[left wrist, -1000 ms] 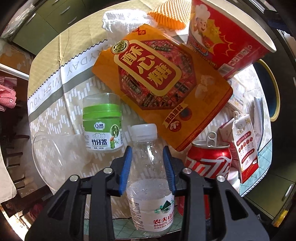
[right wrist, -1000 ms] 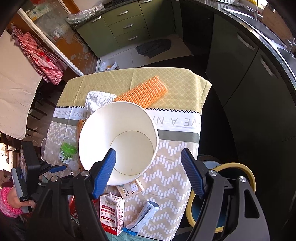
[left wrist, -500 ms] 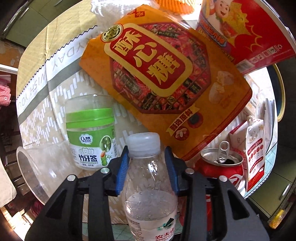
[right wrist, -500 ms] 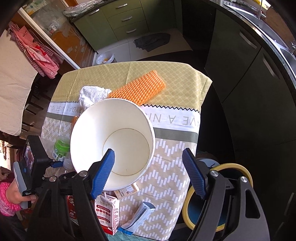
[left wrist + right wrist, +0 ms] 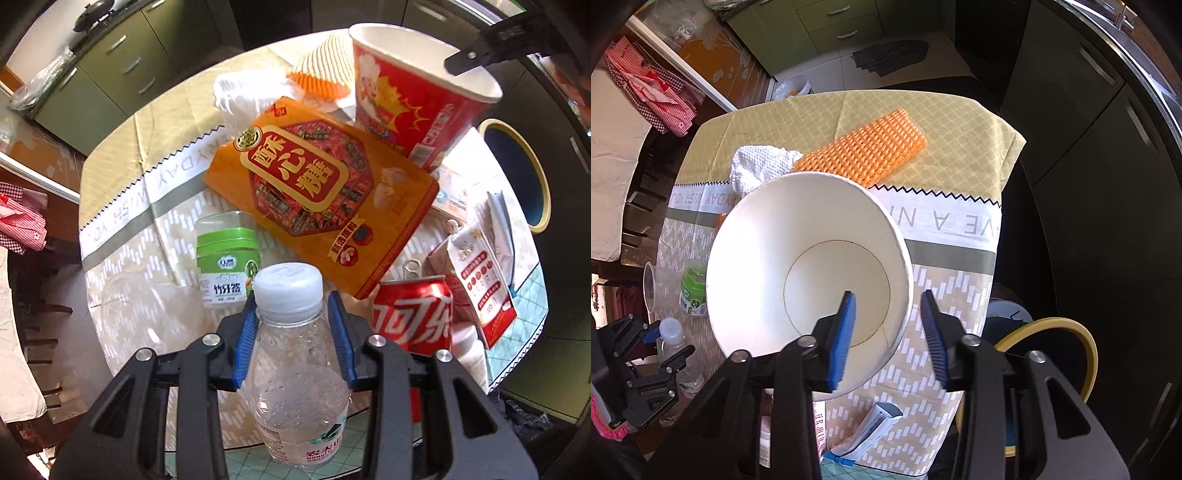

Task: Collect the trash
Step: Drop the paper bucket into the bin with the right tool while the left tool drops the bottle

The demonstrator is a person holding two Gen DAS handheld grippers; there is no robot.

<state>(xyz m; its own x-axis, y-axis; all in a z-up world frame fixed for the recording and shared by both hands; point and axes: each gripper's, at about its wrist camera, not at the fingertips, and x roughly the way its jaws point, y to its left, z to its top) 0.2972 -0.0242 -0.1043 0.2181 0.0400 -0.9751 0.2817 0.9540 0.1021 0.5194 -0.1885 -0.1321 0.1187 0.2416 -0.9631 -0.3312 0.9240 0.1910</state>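
— 2 grippers are seen? What is held?
— A bottle [image 5: 295, 354] is clamped by the left gripper [image 5: 293, 332] above the table [image 5: 953, 295]. The cup [image 5: 809, 266] rim is straddled by the right gripper [image 5: 886, 336], jaws just narrowed, not yet pressing.

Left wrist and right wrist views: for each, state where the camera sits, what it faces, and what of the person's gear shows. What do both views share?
Left wrist: on the left gripper, facing steeply down at table litter; its fingers clamp the water bottle.
Right wrist: on the right gripper, facing down into the paper cup; its fingers, which have just been closing, straddle the cup's wall.
Shared: paper cup, water bottle, green jar, orange mesh.
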